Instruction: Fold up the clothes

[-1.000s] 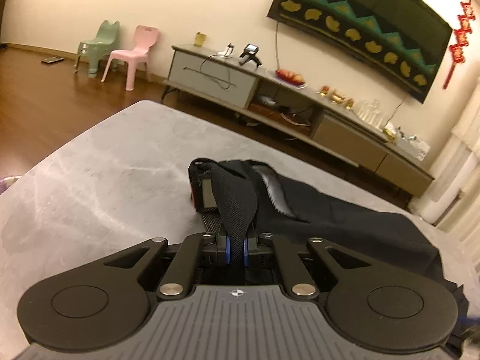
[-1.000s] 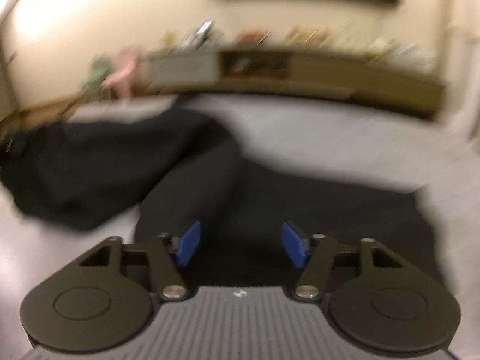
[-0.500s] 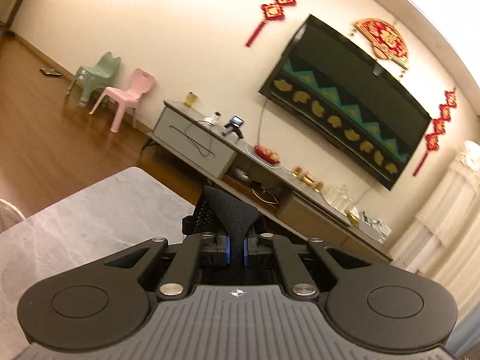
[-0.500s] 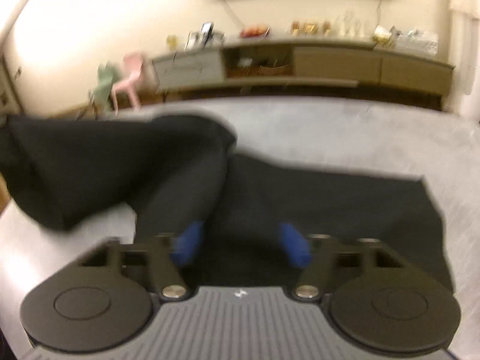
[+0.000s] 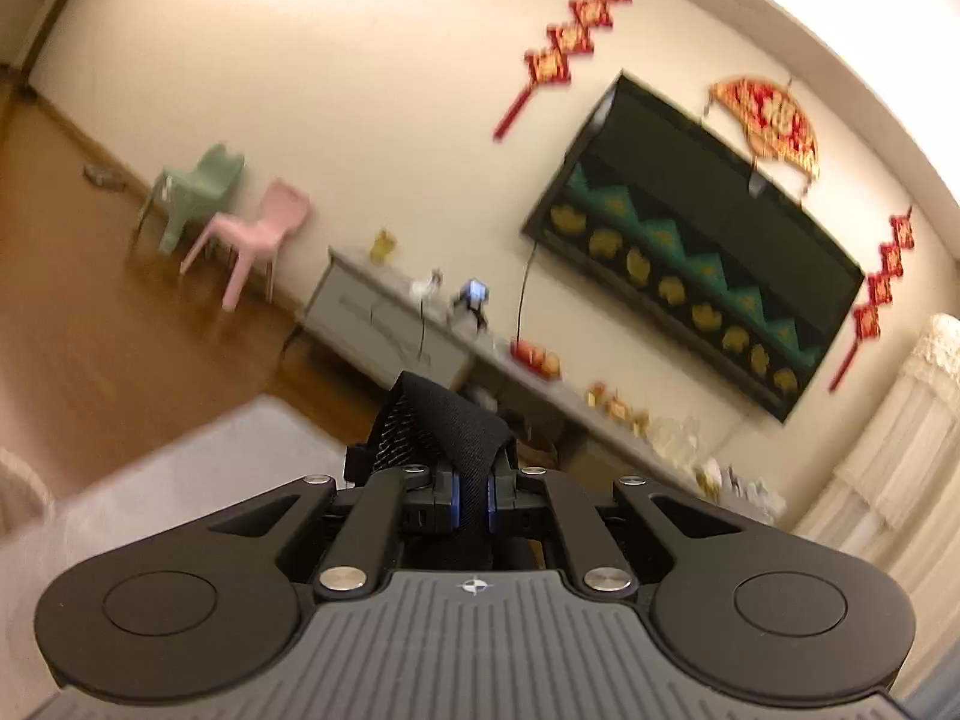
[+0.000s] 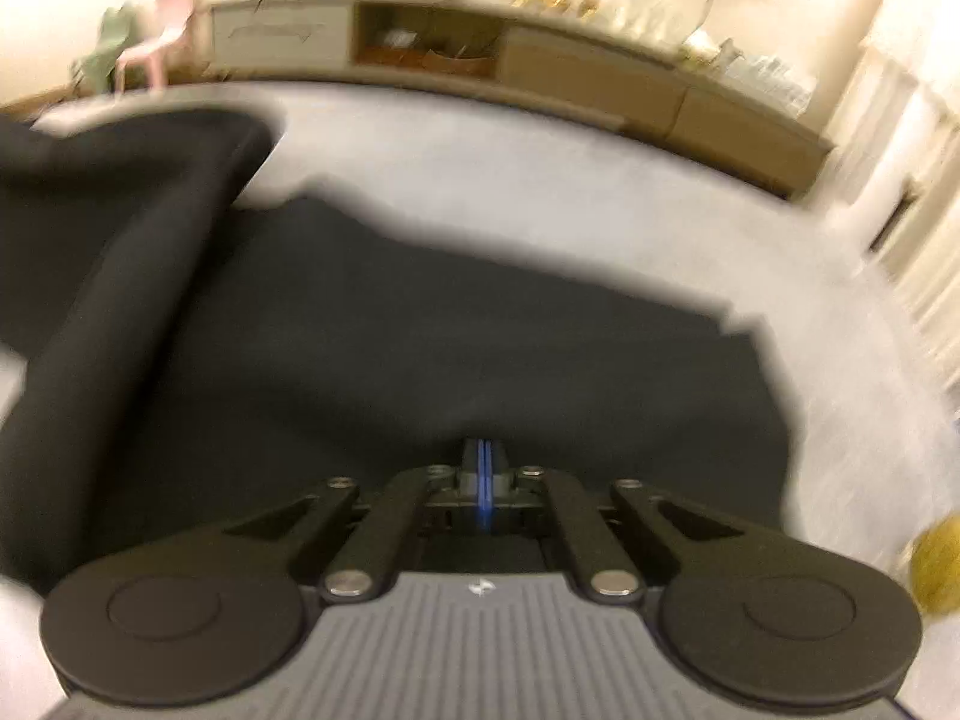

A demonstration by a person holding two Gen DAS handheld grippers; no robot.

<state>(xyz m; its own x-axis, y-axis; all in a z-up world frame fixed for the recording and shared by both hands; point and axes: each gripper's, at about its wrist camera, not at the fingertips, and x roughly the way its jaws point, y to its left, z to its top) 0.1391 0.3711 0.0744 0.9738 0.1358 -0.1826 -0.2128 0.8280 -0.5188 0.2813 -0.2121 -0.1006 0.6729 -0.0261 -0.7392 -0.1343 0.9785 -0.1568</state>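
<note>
1. The left claw [image 5: 472, 489] is clamped on a bunched fold of the black garment [image 5: 444, 420], which stands up between its fingers. It is tilted up toward the wall, with only a corner of the grey surface [image 5: 198, 468] showing below it. Judged from the right view, this part of the garment hangs lifted at the far left.

2. Most of the black garment [image 6: 420, 348] lies spread on the grey surface [image 6: 600, 192], with 1 thick fold running up toward the left edge of the picture. It is not a neat stack; it looks mid-fold, though the blur hides the hems.

3. The right claw [image 6: 482, 480] has its fingers pressed together at the near edge of the cloth. The dark fabric meets the tips, but I cannot tell whether any is pinched between them.

4. Risks, as I judge them:
   - The left grip takes a thick wad, so layers could slide out under the hanging weight.
   - If the right claw closed on nothing, lifting would leave that edge behind and the fold would skew.
   - Pulling the 2 claws unevenly could drag the spread part across the smooth surface and bunch it.
   - A yellow object [image 6: 936, 564] near the right edge could be knocked by swinging cloth.
</note>
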